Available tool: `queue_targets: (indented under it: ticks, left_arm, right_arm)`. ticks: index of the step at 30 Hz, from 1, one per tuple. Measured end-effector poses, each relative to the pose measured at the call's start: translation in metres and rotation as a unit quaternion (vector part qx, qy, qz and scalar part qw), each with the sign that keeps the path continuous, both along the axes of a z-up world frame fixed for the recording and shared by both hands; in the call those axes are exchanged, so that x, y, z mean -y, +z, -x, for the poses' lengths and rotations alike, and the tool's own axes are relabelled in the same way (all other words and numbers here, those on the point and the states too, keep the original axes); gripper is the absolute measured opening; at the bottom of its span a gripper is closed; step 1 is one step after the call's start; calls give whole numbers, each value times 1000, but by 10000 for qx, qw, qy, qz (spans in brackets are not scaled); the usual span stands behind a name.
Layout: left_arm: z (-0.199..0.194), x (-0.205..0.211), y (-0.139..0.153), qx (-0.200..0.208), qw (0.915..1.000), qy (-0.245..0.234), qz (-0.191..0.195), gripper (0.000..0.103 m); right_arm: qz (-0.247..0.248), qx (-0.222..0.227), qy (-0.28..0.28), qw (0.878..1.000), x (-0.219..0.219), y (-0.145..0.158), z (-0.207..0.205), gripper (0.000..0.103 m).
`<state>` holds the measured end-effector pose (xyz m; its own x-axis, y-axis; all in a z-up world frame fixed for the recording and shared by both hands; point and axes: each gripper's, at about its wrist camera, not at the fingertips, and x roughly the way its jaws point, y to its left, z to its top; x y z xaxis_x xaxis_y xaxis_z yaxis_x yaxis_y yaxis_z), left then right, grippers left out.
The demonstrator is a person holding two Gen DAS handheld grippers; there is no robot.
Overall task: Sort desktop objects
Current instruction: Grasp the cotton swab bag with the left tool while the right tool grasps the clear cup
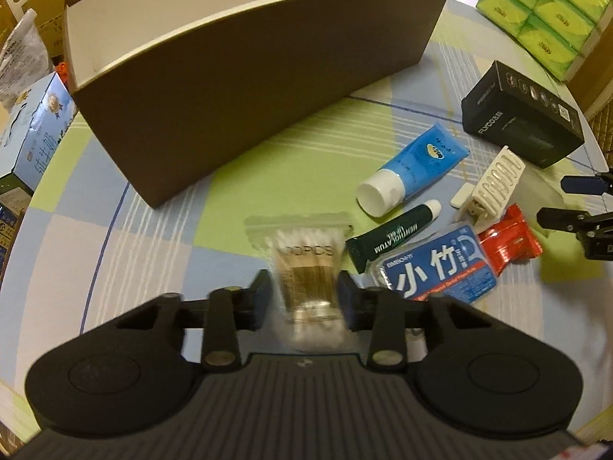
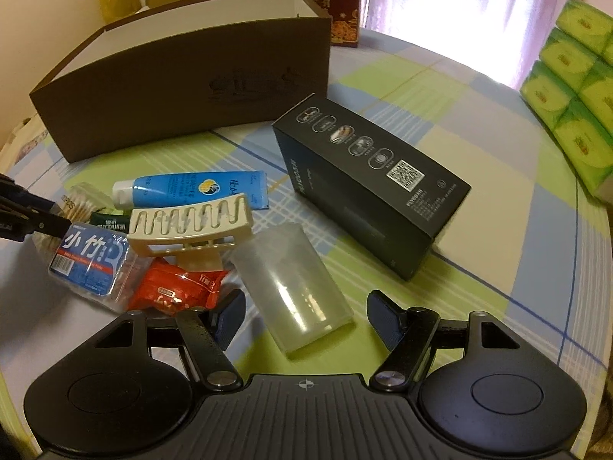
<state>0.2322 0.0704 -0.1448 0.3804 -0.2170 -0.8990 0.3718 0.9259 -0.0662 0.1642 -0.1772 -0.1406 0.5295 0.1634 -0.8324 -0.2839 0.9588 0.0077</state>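
Observation:
My left gripper point(image 1: 305, 292) is shut on a clear pack of cotton swabs point(image 1: 306, 264), which looks blurred, just above the checked cloth. Ahead stands the brown storage box point(image 1: 237, 88) with a white inside. To the right lie a blue tube point(image 1: 417, 165), a green lip balm point(image 1: 394, 235), a blue-labelled floss box point(image 1: 440, 268), a red snack packet point(image 1: 509, 241), a white claw clip point(image 1: 494, 184) and a black carton point(image 1: 525, 115). My right gripper point(image 2: 306, 316) is open, its fingers on either side of the near end of a translucent case point(image 2: 295, 280).
Stacked green tissue packs point(image 2: 574, 96) line the table's right side. A blue carton point(image 1: 34, 134) stands left of the brown box point(image 2: 184, 76), and a red gift box point(image 2: 337, 0) is behind it. The round table's edge curves close on both sides.

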Motion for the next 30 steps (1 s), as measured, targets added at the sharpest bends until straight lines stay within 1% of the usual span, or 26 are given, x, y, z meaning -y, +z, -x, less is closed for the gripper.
queue_targets:
  ticks: [1,2,4,7,12,13,14,16,21,22,26,28,30]
  left_arm:
    - [-1,-1,0,34,10000,-2,-15,27]
    - [-2,-3,0,68,10000,-1,-36,23]
    - [-7,-10,0,82,9999,78,-77,23]
    - [-15,-25,1,-18,9997,256,34,23]
    - [-21,-34,2,-53,9997,239,91,23]
    - [-22,-33,2,-44,9997,228,91,24]
    - [-23,-32,2,-46,9997,197,103,30]
    - [-25,-28,0,-17,9998,151,100,37]
    - [-31,-20,-6,17,9999,118,46,36]
    - [-32,-18,-7,29,9999,116,33,35]
    - [-33,-14,-8,130,9999,39,-50,25]
    - [-30,-13,-6,152,9999,9,-76,23]
    - [-28,-13,-6,157,9998,22,-76,22]
  right_arm:
    - [-1,7,-13,10000,1,0,0,68]
    - [-1,5,-13,10000,1,0,0,68]
    - [3,5,-2,10000,1,0,0,68]
    - [8,3,49,10000,-1,-1,-1,69]
    - [91,-6,170,9998,-5,-5,-6,68]
    - [104,-12,195,9998,-6,-6,-8,68]
    - [116,-13,227,9997,-7,-7,-9,68]
    - [153,-14,318,9994,-10,-9,-13,68]
    - [217,11,431,9988,-14,-13,-19,68]
    - [211,7,439,9988,-14,-14,-20,67]
    - [288,-56,461,9985,-17,-18,-18,53]
    - [345,-82,410,9985,-17,-19,-16,49]
    - [271,-140,249,9992,-14,-19,-15,49]
